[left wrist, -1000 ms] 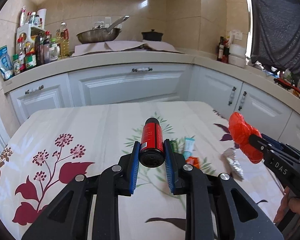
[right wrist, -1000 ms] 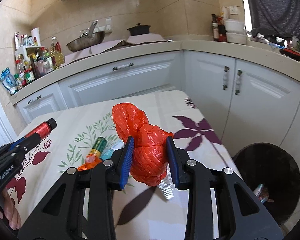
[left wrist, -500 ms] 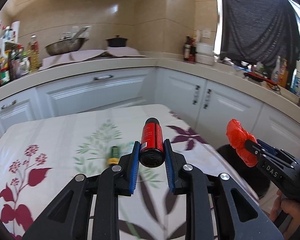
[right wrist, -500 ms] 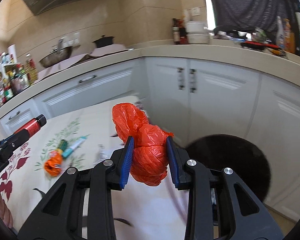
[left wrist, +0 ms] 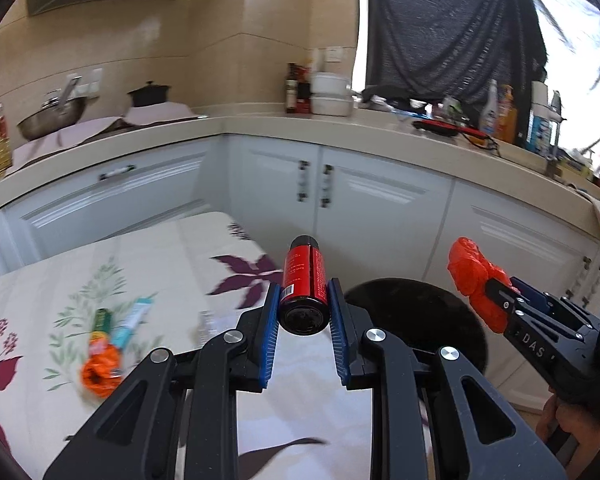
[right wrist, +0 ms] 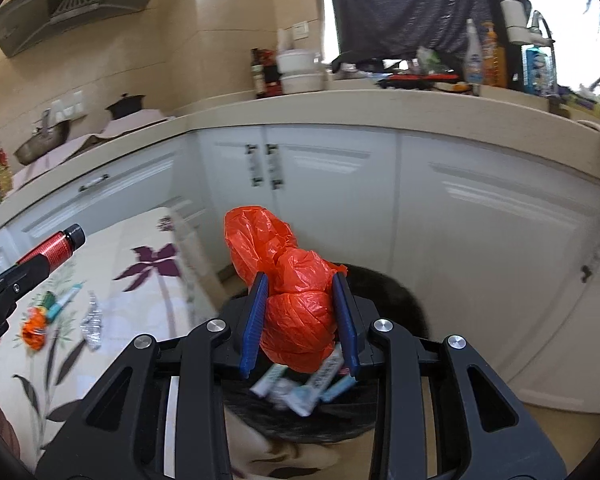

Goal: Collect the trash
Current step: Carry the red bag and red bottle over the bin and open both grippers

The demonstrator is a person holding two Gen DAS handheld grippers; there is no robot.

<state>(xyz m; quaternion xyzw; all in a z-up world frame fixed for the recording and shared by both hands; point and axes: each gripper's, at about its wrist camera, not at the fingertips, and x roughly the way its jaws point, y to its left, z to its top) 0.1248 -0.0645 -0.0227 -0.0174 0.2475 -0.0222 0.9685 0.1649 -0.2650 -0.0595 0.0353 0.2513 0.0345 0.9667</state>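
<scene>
The right gripper (right wrist: 300, 316) is clamping an orange bag (right wrist: 292, 300) over the black bin (left wrist: 420, 320); the left gripper (left wrist: 302, 320) is gripping a red can (left wrist: 304, 280). Several scraps (left wrist: 104, 344) are waiting near the table's (left wrist: 160, 256) right edge.

Both views are lit by strong daylight from the window (left wrist: 580, 20) at upper right, which is blown out to pure white. Glare is picked up on the glossy cabinet doors (right wrist: 480, 200), and soft shadows are thrown on the tablecloth (left wrist: 148, 264). Heavy fisheye bending is seen at the edges, with dark vignetted corners. Motion blur is smeared over the scraps on the cloth, while the gripper frames are kept sharp.
</scene>
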